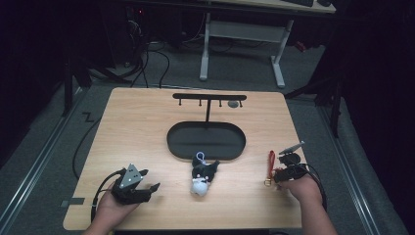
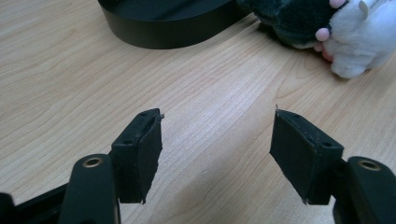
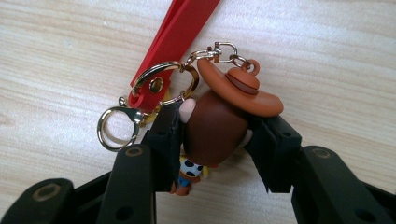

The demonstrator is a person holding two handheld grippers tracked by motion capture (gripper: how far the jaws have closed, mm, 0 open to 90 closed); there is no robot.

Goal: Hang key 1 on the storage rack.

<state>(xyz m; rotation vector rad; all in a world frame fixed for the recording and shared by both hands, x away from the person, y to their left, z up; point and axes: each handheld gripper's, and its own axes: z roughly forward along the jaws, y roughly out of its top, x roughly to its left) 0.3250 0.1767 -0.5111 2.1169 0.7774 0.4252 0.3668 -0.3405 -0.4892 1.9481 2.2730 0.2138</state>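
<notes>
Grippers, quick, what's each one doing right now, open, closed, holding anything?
Left gripper: open, nothing between its fingers, over bare table.
Right gripper: closed on the cowboy keychain with the red strap.

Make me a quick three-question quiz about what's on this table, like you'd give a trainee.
1. True or false: the right gripper is shut on the cowboy figure.
2. What lies on the table between the two grippers? A) a cup B) a plush toy C) a book
3. What colour is the strap joined to the figure's rings?

Key:
1. True; its pads press the figure's head from both sides.
2. B; the plush toy lies just in front of the black tray, while the left gripper stands open over bare wood.
3. Red.
</notes>
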